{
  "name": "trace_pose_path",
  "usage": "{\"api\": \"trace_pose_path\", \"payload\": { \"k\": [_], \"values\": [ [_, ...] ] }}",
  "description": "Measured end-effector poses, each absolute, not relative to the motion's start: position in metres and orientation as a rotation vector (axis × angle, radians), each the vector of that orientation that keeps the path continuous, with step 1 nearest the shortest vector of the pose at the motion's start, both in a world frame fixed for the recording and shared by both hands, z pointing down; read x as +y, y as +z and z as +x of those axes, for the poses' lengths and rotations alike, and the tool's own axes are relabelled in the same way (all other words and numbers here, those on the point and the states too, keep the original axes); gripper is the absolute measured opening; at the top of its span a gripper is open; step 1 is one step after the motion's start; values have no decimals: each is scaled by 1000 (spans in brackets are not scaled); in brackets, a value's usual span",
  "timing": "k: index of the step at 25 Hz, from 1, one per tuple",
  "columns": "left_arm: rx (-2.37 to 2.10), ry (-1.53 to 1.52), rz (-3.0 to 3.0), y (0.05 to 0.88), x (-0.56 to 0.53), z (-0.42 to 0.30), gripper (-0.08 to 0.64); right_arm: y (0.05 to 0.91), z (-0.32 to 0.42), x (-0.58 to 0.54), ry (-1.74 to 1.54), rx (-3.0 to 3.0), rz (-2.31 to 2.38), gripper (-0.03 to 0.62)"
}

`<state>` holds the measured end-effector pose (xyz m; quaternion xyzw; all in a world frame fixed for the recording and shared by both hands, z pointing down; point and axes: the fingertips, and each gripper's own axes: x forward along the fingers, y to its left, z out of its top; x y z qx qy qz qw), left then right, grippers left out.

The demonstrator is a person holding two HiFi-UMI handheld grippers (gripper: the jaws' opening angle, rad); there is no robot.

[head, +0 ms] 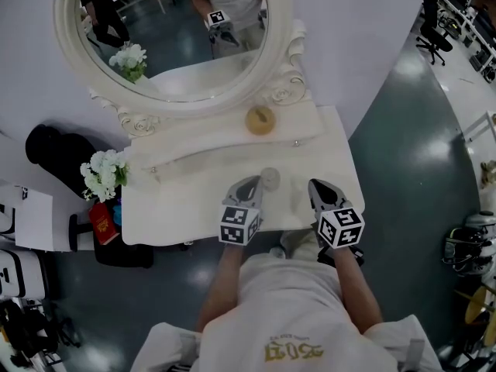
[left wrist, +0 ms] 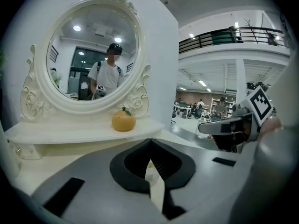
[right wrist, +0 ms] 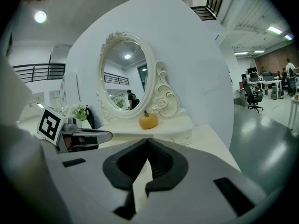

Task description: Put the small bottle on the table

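At the table's (head: 178, 208) left edge stood a bunch of white flowers (head: 103, 173). Your left hand-held gripper (head: 253, 184) hovered over the front half of the table, its jaws pressed together with nothing between them; its own view showed the tips meeting (left wrist: 150, 141). Just beyond those tips and slightly to their right, near the middle of the table, the small bottle (head: 269, 178) stood on the surface, seen from above as a pale round top, apart from both grippers. Behind it, on the raised shelf under the oval mirror (head: 178, 53), sat an orange fruit (head: 260, 119) with a green stem. Your right hand-held gripper (head: 318, 184) hung over the table's front right part, its jaws likewise closed on nothing (right wrist: 147, 141), pointing toward the mirror.
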<state>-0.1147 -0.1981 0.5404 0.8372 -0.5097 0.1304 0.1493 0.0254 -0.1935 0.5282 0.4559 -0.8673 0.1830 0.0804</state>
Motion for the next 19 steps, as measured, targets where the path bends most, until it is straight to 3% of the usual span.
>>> {"api": "trace_pose_path", "payload": {
  "k": [19],
  "values": [
    [-1427, 400, 2451, 540, -197, -110, 15, 529, 27, -197, 574, -2595, 1384, 12]
  ]
}}
